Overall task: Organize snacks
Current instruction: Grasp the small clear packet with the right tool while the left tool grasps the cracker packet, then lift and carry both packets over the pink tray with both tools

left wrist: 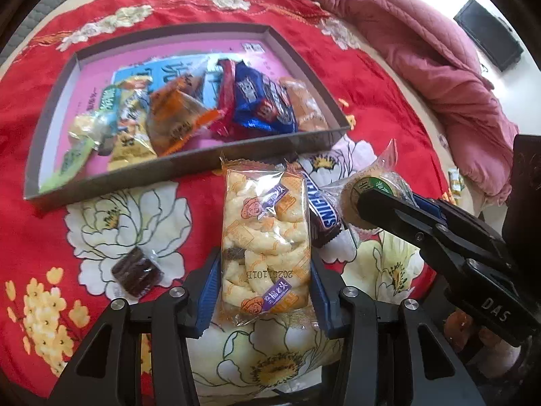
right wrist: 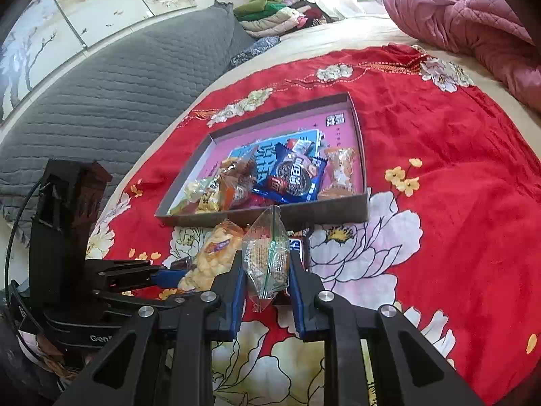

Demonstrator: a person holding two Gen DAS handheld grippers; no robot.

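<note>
A clear pack of puffed rice snacks point(left wrist: 265, 233) lies lengthwise on the red floral cloth, just in front of the box. My left gripper point(left wrist: 265, 291) is shut on its near end, one blue pad against each side. My right gripper point(right wrist: 267, 291) is shut on a round cake in a clear wrapper point(right wrist: 267, 260), lifted off the cloth beside the rice pack point(right wrist: 209, 260). Under the cake lies a Snickers bar point(left wrist: 324, 209). The shallow grey box point(left wrist: 203, 165) with a pink floor holds several wrapped snacks. A dark wrapped candy point(left wrist: 137, 270) lies to the left of my left gripper.
The red floral cloth point(right wrist: 439, 135) covers a bed. A pink quilt point(left wrist: 422, 50) is bunched up at the far right. A grey quilted cushion point(right wrist: 118, 84) runs along the left, with folded clothes point(right wrist: 270, 10) behind it. Small yellow packets point(left wrist: 454, 179) lie at the right edge.
</note>
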